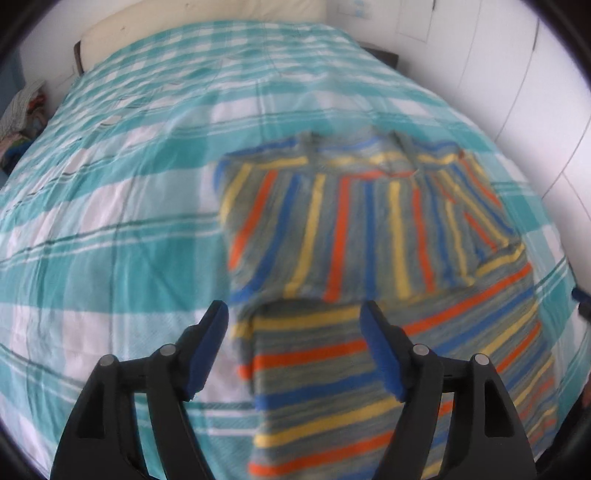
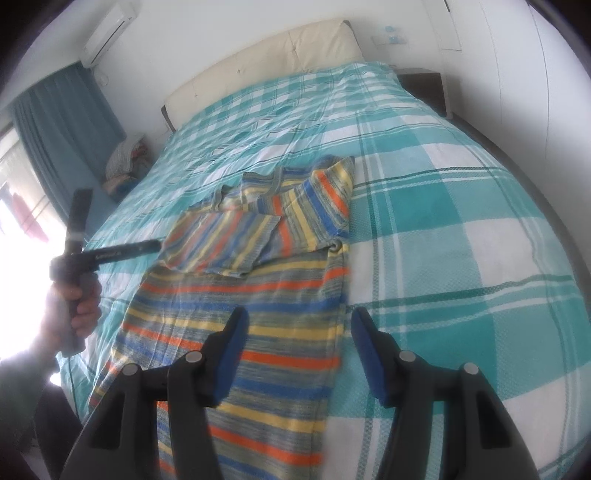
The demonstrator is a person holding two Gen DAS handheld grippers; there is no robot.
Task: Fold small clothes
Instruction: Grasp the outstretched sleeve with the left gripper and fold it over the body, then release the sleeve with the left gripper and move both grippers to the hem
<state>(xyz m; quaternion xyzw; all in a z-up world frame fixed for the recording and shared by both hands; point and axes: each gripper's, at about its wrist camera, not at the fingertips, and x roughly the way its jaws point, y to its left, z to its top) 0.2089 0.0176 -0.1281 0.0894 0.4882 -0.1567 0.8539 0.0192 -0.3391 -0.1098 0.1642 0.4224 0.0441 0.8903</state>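
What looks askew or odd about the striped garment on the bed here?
The multicoloured striped knit shirt lies on the teal checked bedspread with one side folded slantwise across its top; that flap's edge is crooked and a corner curls up. Nothing looks damaged.

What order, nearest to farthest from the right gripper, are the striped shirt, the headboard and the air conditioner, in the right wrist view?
From the right gripper:
1. Striped shirt, directly below and ahead.
2. Headboard, at the bed's far end.
3. Air conditioner, high on the wall, upper left.

You're in a home bedroom: bed (image 2: 461, 229) with checked teal cover ahead of your grippers, padded headboard (image 2: 266, 55) at its far end, teal curtain (image 2: 62, 125) and bright window far left, wall AC unit (image 2: 110, 29) above, nightstand (image 2: 424, 86) far right.
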